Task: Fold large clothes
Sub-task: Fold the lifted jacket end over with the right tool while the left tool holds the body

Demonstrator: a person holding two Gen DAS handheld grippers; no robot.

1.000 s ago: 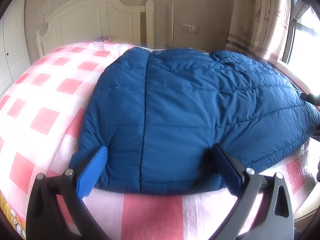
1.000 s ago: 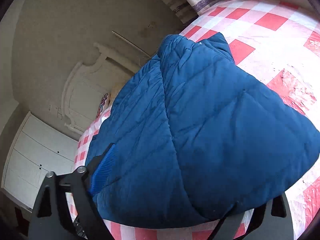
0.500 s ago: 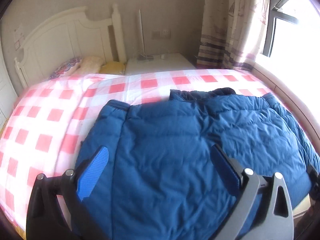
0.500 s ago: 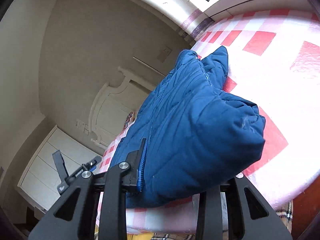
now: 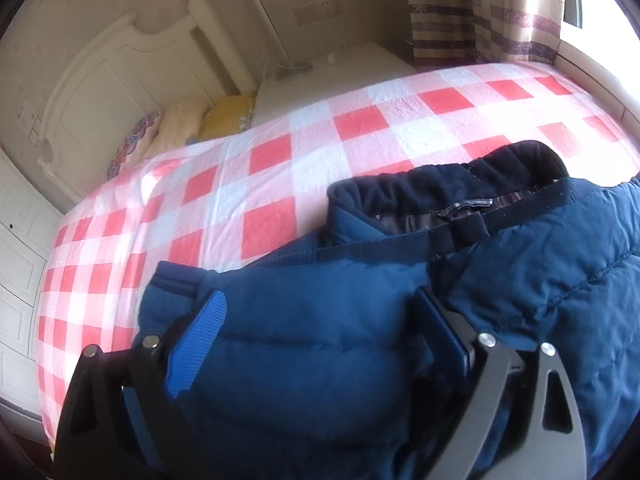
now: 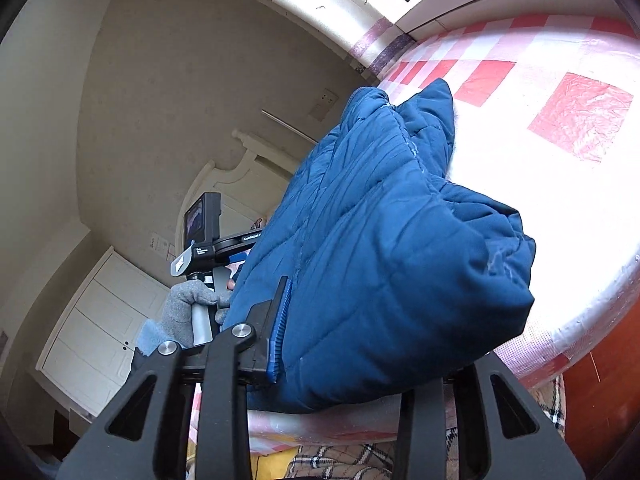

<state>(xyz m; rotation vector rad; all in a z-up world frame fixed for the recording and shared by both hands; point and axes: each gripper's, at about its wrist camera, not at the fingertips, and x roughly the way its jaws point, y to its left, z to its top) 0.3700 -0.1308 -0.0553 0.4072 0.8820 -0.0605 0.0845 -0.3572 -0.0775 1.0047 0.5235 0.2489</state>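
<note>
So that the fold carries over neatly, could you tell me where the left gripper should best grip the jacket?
Grip the jacket on the padded ridge just below the collar, coming from the near bed edge with fingers pointing toward the headboard. The padding bunches thick there and fills the gap between the pads; the left gripper, jaws closing, straddles it.

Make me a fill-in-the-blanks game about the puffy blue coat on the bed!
1. The puffy quilted jacket is coloured ____.
2. It lies on a bed sheet checked white and ____.
3. The jacket's collar is coloured ____.
4. The hand beside the jacket wears a grey ____.

Missing words: blue; red; black; glove
</note>
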